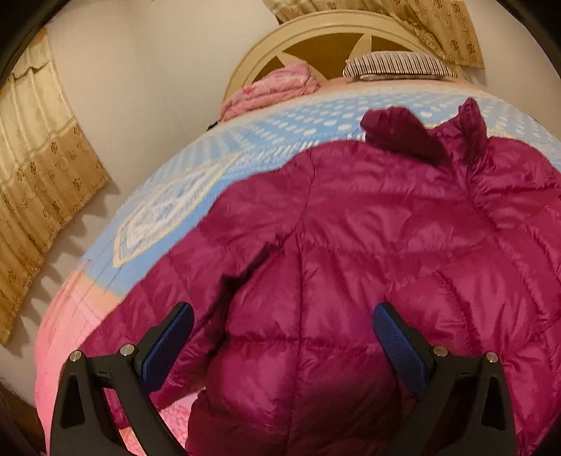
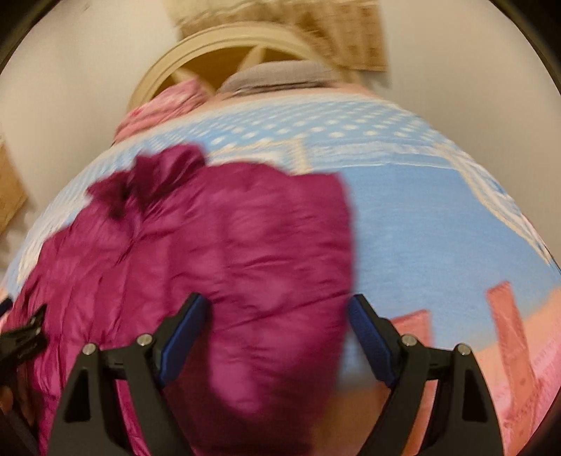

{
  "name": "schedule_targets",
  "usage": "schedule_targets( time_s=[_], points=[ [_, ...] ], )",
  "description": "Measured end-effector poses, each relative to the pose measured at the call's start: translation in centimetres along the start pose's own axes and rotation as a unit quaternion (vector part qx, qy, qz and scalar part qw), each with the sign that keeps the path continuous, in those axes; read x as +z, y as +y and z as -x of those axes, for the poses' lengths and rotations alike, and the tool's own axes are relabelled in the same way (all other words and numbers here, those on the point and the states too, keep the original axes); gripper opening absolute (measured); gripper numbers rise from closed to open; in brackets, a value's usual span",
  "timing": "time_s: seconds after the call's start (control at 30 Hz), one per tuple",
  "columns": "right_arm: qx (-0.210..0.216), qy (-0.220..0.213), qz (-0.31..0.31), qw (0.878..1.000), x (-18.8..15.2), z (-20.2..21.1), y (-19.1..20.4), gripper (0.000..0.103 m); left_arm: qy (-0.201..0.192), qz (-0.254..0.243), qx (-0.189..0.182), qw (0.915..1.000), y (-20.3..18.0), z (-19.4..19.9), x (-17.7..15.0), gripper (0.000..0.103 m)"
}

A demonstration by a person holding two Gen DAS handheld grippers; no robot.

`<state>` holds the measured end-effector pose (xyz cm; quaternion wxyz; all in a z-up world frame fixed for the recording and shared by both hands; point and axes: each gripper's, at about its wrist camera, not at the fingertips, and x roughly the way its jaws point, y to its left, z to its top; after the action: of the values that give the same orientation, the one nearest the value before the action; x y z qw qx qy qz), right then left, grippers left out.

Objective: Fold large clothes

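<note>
A jacket (image 1: 350, 245) lies spread on the bed (image 1: 168, 196), pillow (image 1: 396, 65) behind at the headboard (image 1: 315, 31).

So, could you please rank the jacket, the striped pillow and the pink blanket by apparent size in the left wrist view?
1. jacket, largest by far.
2. striped pillow and pink blanket: they look alike, both far off, so unranked.

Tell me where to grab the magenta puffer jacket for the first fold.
Probably take the shiny magenta quilted puffer jacket by its left sleeve, approaching from the bed's near edge with the open left hand-held gripper: that sleeve lies flat, angled outward and nearest.
</note>
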<state>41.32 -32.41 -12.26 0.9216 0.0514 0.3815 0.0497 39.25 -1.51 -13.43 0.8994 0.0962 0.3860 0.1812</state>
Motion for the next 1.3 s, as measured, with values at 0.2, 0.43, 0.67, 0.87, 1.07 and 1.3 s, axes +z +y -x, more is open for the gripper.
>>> schedule_targets(
  time_s=[0.2,0.43,0.67,0.87,1.07,1.3],
  points=[
    [-0.009,0.024,0.097,0.995,-1.4,-1.1,2.8,0.086,0.029,0.048,-0.024,0.9982,2.0,-1.1,-0.6,0.102],
    [-0.007,-0.040,-0.007,0.999,1.7,1.5,-1.2,0.086,0.029,0.048,-0.017,0.9983,2.2,-1.3,-1.0,0.102],
    [-0.009,-0.001,0.040,0.999,2.8,-2.8,2.2,0.078,0.038,0.059,-0.025,0.9972,2.7,-1.7,-1.2,0.102],
    [-0.016,0.044,0.052,0.998,1.6,-5.4,2.3,0.080,0.051,0.067,-0.036,0.9958,2.7,-2.3,-1.5,0.102],
    [0.002,0.033,0.006,0.999,1.6,0.1,3.0,0.079,0.053,0.078,-0.047,0.9944,2.9,-2.5,-1.6,0.102],
    [0.017,0.040,0.087,0.995,-1.9,1.6,9.8,0.083,0.065,0.081,-0.056,0.9930,3.0,-2.8,-1.7,0.102]
  ],
)
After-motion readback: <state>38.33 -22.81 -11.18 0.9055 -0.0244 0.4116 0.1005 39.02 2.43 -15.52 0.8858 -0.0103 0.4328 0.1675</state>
